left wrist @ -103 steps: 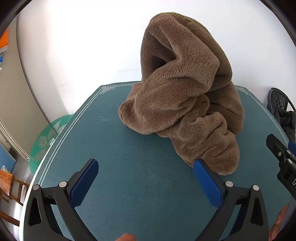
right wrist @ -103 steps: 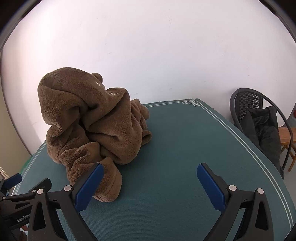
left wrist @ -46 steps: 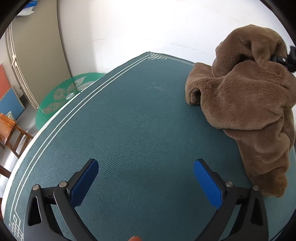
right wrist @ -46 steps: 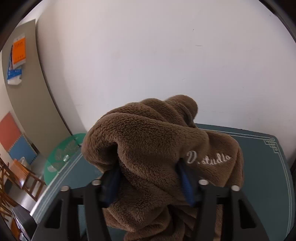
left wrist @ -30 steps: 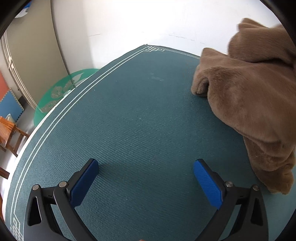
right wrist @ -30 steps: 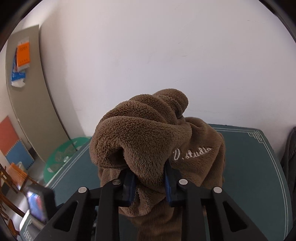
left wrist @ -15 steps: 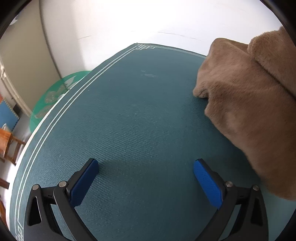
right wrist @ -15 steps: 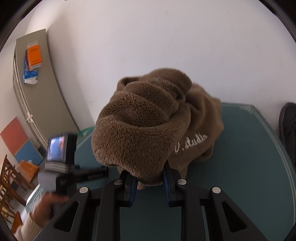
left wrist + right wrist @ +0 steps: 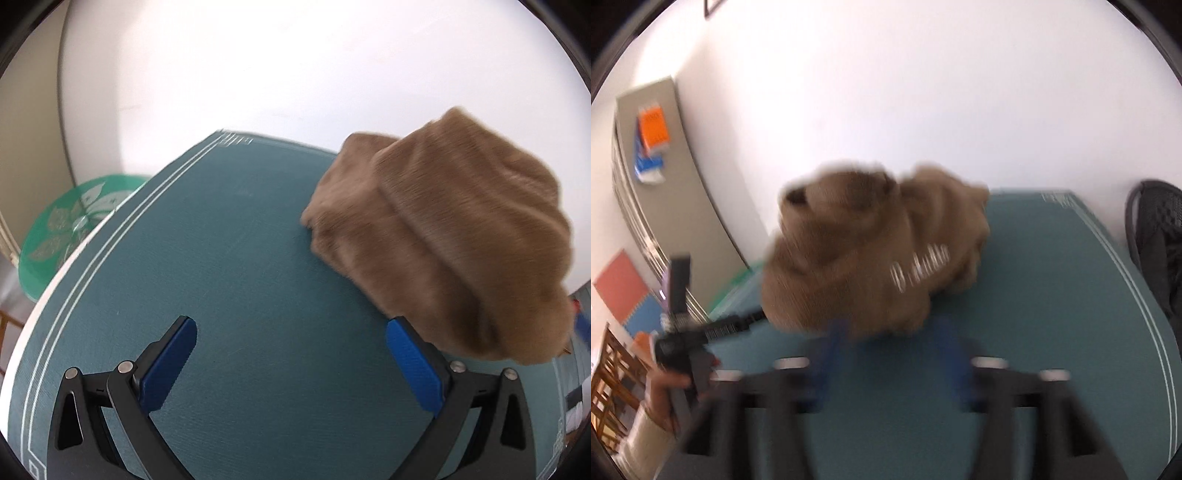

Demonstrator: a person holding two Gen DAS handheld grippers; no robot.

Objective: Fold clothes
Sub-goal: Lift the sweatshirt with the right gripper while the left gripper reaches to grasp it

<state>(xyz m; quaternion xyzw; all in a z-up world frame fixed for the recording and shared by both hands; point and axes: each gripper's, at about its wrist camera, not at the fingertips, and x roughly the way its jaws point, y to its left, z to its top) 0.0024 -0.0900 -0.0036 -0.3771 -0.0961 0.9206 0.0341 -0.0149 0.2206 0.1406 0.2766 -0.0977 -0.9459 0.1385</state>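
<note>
- Brown fleece garment (image 9: pixel 871 266) sits bunched in a heap on the teal bench (image 9: pixel 1052 295), centre of the right wrist frame.
- My right hand-held gripper (image 9: pixel 892 354) has just been opening; its jaws stand spread, nothing between them.
- My left hand-held gripper (image 9: pixel 291 365) is spread wide, empty, the garment just beside its right finger.
- Step in hand, as I judge it: the heap is set down. Next I need to find an edge and spread it flat.
</note>
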